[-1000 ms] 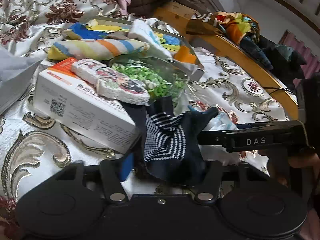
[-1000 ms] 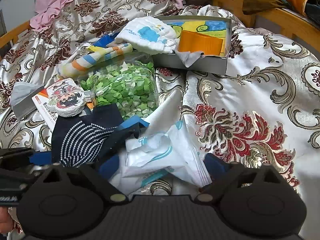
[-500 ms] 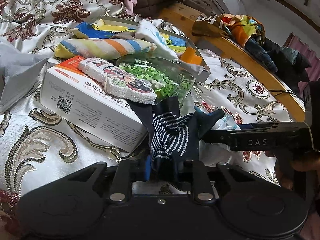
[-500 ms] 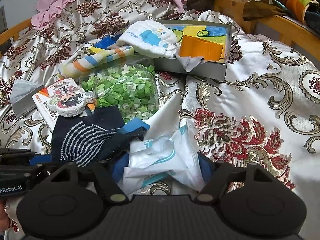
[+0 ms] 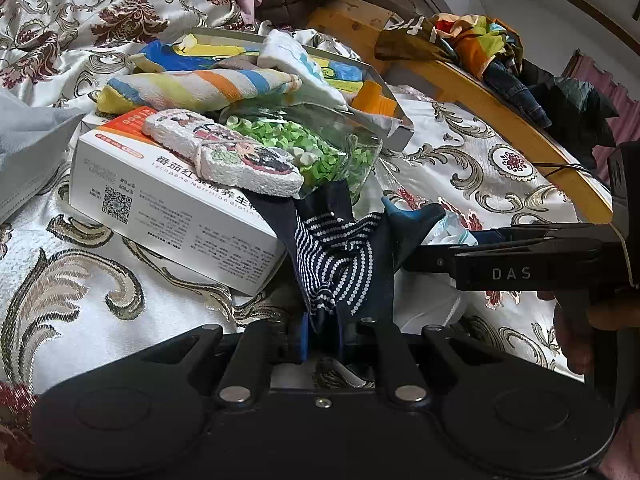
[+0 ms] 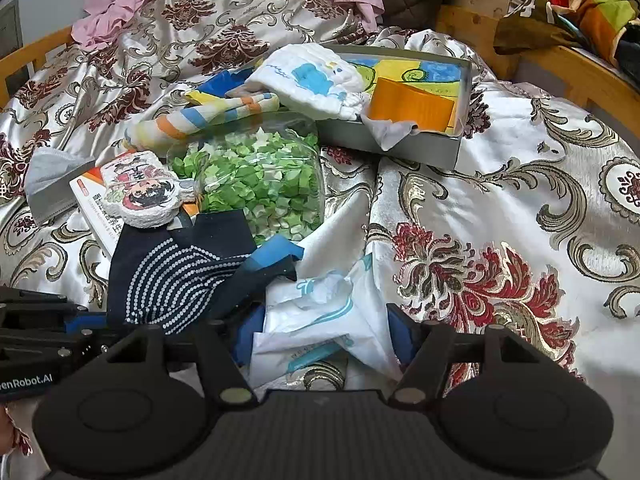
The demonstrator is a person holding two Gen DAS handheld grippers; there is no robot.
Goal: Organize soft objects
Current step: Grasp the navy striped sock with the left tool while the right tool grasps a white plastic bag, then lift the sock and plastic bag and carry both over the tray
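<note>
On the floral satin bedspread (image 6: 500, 200), a navy white-dotted sock (image 5: 340, 264) pinched in closing left tongs (image 5: 324, 336).

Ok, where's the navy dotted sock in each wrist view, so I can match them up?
Left wrist: navy dotted sock at lower centre, running down between the closing left gripper pads, which pinch it.
Right wrist: the sock lies at lower left, beside the white plastic packet.
Shared landmark: the clear bag of green paper stars, just beyond the sock in both.
</note>
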